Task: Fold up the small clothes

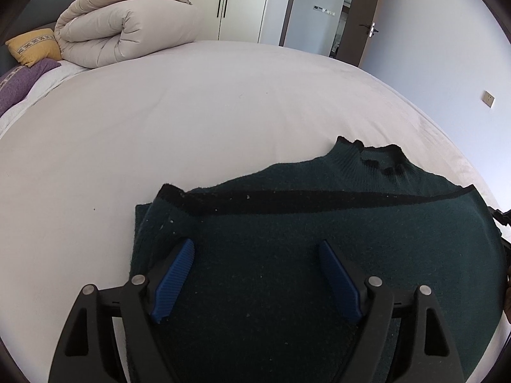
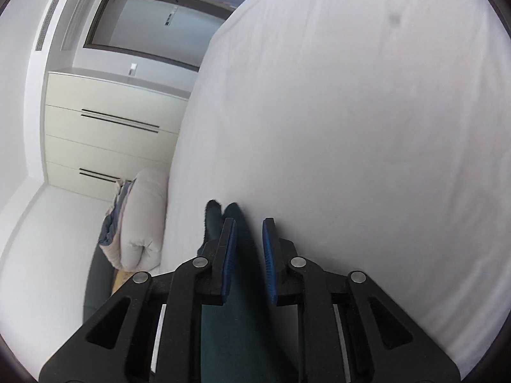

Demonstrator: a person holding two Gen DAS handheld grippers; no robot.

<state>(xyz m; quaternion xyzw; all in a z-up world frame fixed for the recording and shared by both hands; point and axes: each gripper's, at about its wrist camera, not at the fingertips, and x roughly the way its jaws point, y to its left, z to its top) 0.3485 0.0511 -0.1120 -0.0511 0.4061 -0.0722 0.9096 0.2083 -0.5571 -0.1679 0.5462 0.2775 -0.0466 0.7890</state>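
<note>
A dark green knit sweater [image 1: 319,239] with black trim lies partly folded on the white bed [image 1: 191,121]; its collar points to the far right. My left gripper [image 1: 257,245] hovers open just above the sweater's near part, blue pads [image 1: 179,271] wide apart, holding nothing. My right gripper [image 2: 249,226] is turned on its side at the sweater's right edge. Its blue pads [image 2: 230,255] stand narrowly apart with a fold of the green sweater [image 2: 242,287] between them; whether they pinch it is unclear.
A rolled beige duvet [image 1: 127,32] and yellow [image 1: 35,46] and purple [image 1: 22,79] pillows lie at the bed's far left. Cream wardrobes [image 1: 239,3] and a dark-framed door [image 1: 367,25] stand behind the bed. The bed's right edge [image 1: 447,134] is near the collar.
</note>
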